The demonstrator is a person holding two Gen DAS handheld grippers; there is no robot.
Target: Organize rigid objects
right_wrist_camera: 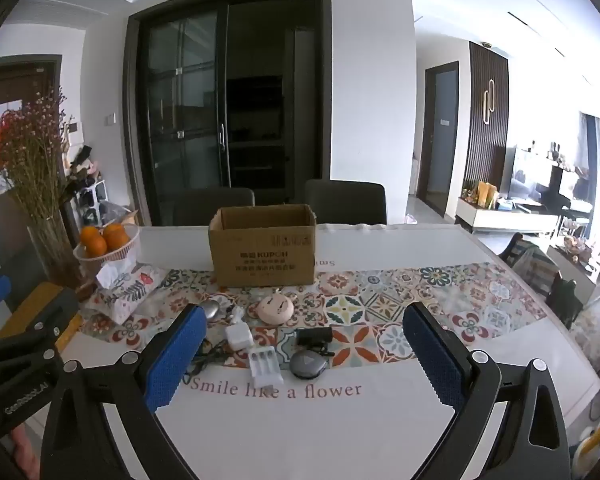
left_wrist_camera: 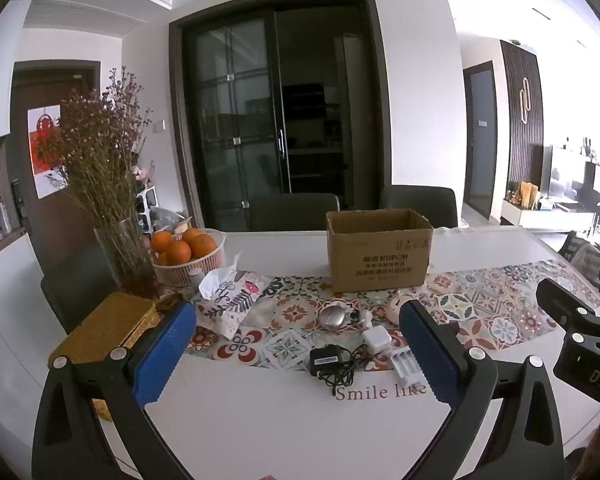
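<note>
Several oranges fill a white basket; the cardboard box stands open-topped. White battery charger lies lengthwise toward the box. Both hand-held grippers, left and right, gape, grasping nothing.

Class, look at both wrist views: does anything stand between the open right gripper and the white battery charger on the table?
Nothing visible does. The right gripper hangs open above the table edge, and the white battery charger lies just ahead between its fingers, over bare tabletop.
</note>
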